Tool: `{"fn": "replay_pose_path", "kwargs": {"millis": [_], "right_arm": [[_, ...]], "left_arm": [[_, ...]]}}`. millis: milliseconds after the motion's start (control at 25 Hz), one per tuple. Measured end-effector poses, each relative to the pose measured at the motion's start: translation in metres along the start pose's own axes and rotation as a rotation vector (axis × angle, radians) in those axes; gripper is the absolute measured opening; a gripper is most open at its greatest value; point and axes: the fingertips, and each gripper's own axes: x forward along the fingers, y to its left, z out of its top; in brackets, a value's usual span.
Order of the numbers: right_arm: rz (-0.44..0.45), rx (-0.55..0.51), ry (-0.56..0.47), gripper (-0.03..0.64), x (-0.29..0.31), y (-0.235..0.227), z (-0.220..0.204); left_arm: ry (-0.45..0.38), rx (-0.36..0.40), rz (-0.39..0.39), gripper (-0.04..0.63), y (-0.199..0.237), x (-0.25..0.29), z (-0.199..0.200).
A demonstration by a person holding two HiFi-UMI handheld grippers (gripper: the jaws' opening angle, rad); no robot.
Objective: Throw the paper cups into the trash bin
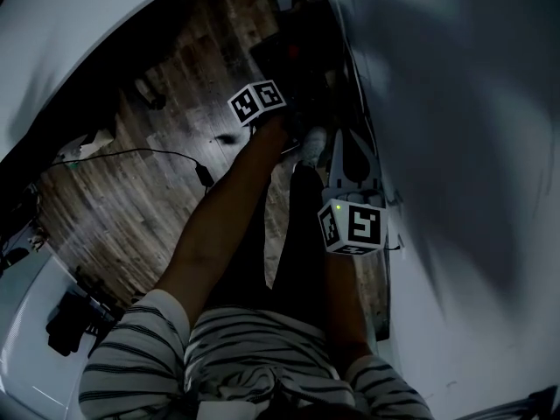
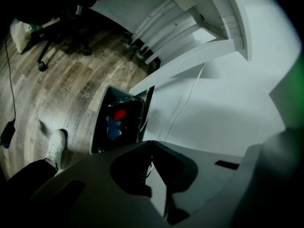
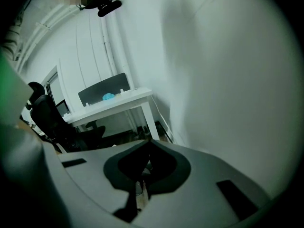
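Note:
In the left gripper view the dark trash bin (image 2: pixel 98 119) stands on the wood floor beside a white wall. A red cup (image 2: pixel 119 114) and blue cups (image 2: pixel 113 129) lie inside it. My left gripper (image 2: pixel 152 143) hangs above and to the right of the bin, its jaws shut with nothing between them. My right gripper (image 3: pixel 149 141) is shut and empty too, and points toward a white wall and a far table. In the head view the left marker cube (image 1: pixel 256 103) is held forward over the floor, and the right marker cube (image 1: pixel 353 226) stays close to the body.
A white-shoed foot (image 2: pixel 56 146) stands left of the bin. An office chair (image 2: pixel 61 42) and a cable (image 2: pixel 9 80) are on the floor farther off. White desk legs (image 2: pixel 185 37) rise behind the bin. The far white table (image 3: pixel 114 104) carries a blue thing (image 3: pixel 108 97).

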Motion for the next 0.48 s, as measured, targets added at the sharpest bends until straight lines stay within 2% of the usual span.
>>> {"fn": "replay_pose_path", "kwargs": {"millis": [280,480], "right_arm": [[0.011,-0.004,-0.015,0.018,-0.02,0.011,0.012],[0.026,-0.009,-0.04,0.018,-0.028,0.024,0.032]], "left_arm": [[-0.032,0.015,-0.035,0.022,-0.021,-0.046,-0.004],[-0.068,0.097,-0.075,0.023,-0.047,-0.09,0.001]]}}
